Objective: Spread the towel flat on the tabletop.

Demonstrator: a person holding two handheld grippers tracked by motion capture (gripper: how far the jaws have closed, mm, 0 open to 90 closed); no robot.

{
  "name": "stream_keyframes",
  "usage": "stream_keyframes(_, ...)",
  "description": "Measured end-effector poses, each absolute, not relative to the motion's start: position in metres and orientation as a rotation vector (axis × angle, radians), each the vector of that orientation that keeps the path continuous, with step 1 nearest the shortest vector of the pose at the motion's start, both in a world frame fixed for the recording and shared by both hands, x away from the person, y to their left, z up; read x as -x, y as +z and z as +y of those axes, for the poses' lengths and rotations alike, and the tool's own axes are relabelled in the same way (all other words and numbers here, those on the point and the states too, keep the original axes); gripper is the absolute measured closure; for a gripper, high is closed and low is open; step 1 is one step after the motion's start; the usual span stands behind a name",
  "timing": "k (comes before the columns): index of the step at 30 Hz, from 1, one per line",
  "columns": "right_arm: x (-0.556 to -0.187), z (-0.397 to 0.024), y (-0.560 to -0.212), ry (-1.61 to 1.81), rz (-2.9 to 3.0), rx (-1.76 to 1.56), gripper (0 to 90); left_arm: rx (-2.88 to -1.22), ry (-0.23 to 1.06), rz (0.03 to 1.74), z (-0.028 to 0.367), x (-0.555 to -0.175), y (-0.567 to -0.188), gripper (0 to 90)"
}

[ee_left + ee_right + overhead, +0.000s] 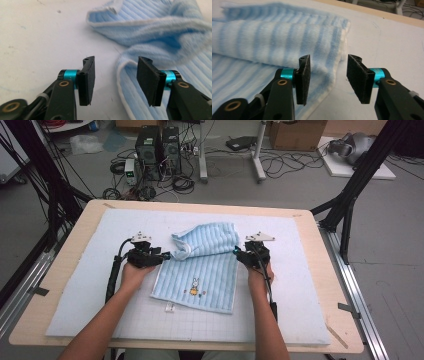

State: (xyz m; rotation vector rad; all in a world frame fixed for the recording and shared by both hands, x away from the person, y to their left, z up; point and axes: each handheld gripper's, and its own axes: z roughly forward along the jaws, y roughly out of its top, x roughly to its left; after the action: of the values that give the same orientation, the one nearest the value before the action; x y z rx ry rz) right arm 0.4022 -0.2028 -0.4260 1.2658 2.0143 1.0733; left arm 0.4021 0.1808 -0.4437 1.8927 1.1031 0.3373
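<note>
Both of your claws stood parted and empty: the left gripper (pixel 166 255) sat at the left edge of the blue striped towel (pixel 200 277) with its white hem lying between the jaws but unpressed, and the right gripper (pixel 236 251) sat at the right edge beside the folded-over layer. The towel lay mid-mat on the white mat (pixel 75 285), its far half loosely flopped toward you and bunched at the left. That uneven fold looked likely to slump or drag open if a jaw snagged the hem while you backed away.
</note>
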Motion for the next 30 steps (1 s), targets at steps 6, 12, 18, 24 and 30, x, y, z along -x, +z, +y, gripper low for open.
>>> stream_keyframes(6, -0.375, -0.203, -0.419, 1.096, 2.087, -1.202, 47.6, -1.922, 0.337, 1.028, 0.183, -0.38, -0.44, 47.0)
stream_keyframes(12, -0.347, -0.204, -0.428, 1.102, 2.155, -1.15, 37.6, -1.891, 0.322, 1.003, 0.188, -0.364, -0.443, 46.3)
stream_keyframes(18, -0.329, -0.202, -0.433, 1.115, 2.2, -1.134, 27.8, -1.869, 0.329, 1.051, 0.196, -0.351, -0.446, 31.2)
stream_keyframes(24, -0.31, -0.201, -0.441, 1.121, 2.242, -1.18, 11.6, -1.882, 0.341, 1.021, 0.198, -0.332, -0.449, 25.8)
stream_keyframes(30, -0.29, -0.195, -0.446, 1.138, 2.296, -1.178, 14.9, -1.868, 0.328, 1.012, 0.204, -0.316, -0.449, 30.3)
